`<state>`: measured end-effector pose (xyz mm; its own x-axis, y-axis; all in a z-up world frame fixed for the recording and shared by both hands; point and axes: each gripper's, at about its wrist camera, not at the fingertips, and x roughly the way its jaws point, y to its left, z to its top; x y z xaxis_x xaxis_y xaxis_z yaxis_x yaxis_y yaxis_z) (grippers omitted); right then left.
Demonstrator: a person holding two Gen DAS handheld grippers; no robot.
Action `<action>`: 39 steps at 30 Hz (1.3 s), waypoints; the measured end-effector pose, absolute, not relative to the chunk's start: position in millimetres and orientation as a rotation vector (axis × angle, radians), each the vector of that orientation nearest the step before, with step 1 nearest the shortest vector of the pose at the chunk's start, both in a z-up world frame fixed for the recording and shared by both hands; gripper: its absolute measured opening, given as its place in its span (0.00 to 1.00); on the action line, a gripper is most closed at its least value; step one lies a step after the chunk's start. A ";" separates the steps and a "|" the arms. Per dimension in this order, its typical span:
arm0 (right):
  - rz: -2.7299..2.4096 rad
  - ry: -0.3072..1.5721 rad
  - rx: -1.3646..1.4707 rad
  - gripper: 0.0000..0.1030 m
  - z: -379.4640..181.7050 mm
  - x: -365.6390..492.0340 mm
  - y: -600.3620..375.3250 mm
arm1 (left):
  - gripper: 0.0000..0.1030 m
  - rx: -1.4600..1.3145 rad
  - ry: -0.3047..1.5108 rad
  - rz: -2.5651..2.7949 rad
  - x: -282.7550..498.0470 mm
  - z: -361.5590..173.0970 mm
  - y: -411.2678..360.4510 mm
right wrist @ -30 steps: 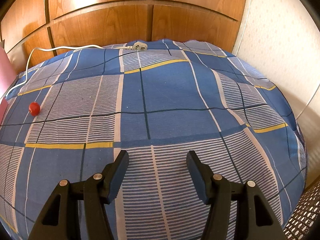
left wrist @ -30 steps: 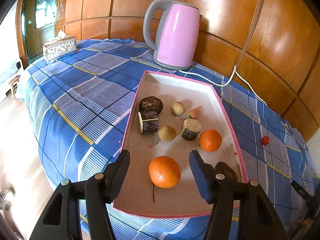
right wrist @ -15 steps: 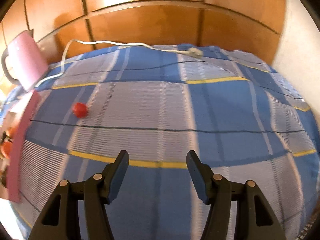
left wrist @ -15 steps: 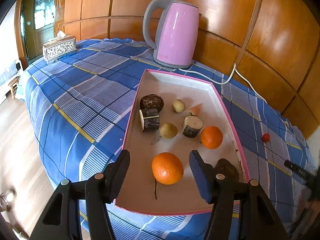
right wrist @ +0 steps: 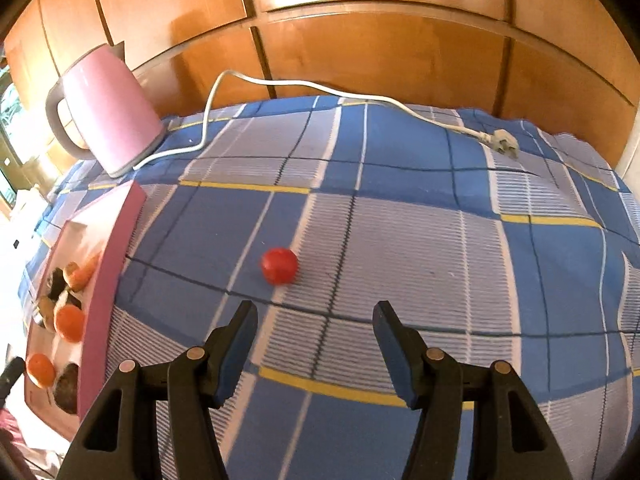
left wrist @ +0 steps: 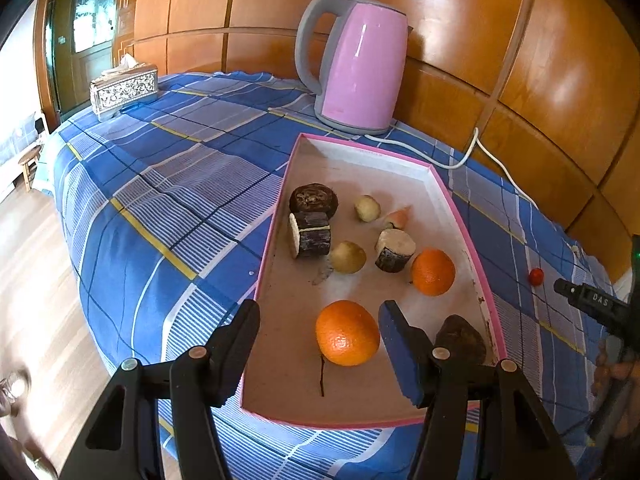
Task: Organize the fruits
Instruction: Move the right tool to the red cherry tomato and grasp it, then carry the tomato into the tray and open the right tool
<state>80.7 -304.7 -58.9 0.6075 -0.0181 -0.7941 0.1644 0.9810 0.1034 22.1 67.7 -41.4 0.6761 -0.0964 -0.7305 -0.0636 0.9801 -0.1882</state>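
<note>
A pink-rimmed tray [left wrist: 362, 150] on the blue checked cloth holds two oranges [left wrist: 347, 333] [left wrist: 433, 271], dark and pale fruit pieces and a dark lump [left wrist: 460, 338]. My left gripper [left wrist: 319, 336] is open and empty over the tray's near end, its jaws on either side of the big orange. A small red fruit [right wrist: 279, 265] lies on the cloth to the right of the tray [right wrist: 110, 280]; it also shows in the left wrist view [left wrist: 536, 276]. My right gripper [right wrist: 314, 338] is open and empty, just short of the red fruit.
A pink kettle [left wrist: 358, 68] stands behind the tray, its white cord [right wrist: 320, 90] and plug [right wrist: 505, 143] trailing across the cloth. A tissue box [left wrist: 124, 90] sits at the far left corner. Wooden wall panels close off the back. The table edge drops off at the left.
The right gripper has swung left and come toward the red fruit, which now lies just ahead of its jaws. The left gripper has barely moved. Both stay open.
</note>
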 end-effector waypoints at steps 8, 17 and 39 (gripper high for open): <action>-0.104 0.926 0.173 0.59 -59.5 96.9 -303.0 | 0.63 -0.204 0.831 -0.023 21.7 -41.8 67.0; -0.100 0.937 0.103 0.56 -64.3 118.6 -285.8 | 0.64 -0.204 0.839 -0.020 21.6 -43.2 67.3; 0.022 0.931 0.062 0.25 -60.2 128.0 -252.0 | 0.64 -0.214 0.833 -0.008 21.1 -40.8 73.2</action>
